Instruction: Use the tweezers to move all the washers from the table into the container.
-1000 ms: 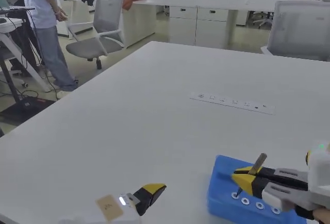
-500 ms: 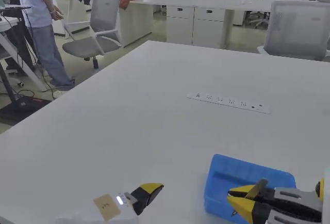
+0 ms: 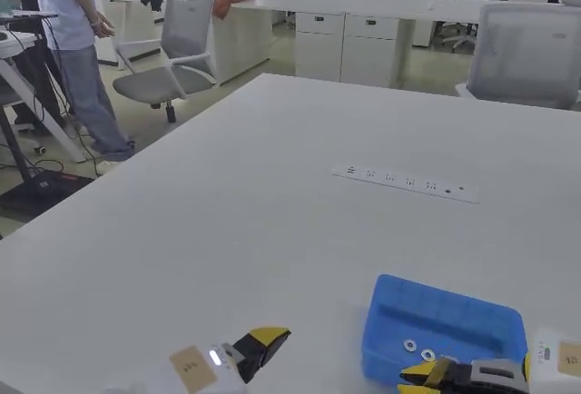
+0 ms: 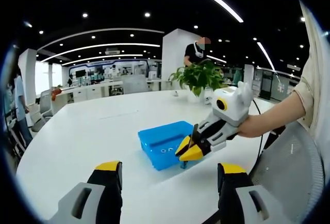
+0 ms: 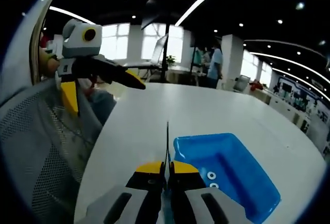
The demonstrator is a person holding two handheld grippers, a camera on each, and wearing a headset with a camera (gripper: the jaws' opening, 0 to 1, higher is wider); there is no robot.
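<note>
A blue container (image 3: 445,321) sits near the table's front edge, with two small washers (image 3: 418,350) on its floor near the front wall. My right gripper (image 3: 425,378) is low at the container's near side, shut on thin tweezers (image 5: 167,136) that point forward past the container's (image 5: 227,175) left edge. The washers (image 5: 212,179) lie just right of the tweezers. My left gripper (image 3: 269,337) hovers to the container's left, apart from it. In the left gripper view it (image 4: 170,168) is open with nothing between its fingers, facing the container (image 4: 164,144) and the right gripper (image 4: 192,150).
A white power strip (image 3: 405,182) lies flush in the table (image 3: 227,221) farther back. Beyond the table stand office chairs (image 3: 172,44) and desks, with a person (image 3: 77,49) at the far left. A potted plant (image 4: 198,77) stands on the table's far end.
My right gripper with the tweezers has dropped back from above the container toward its near edge, uncovering the washers inside. The left gripper has barely moved.
</note>
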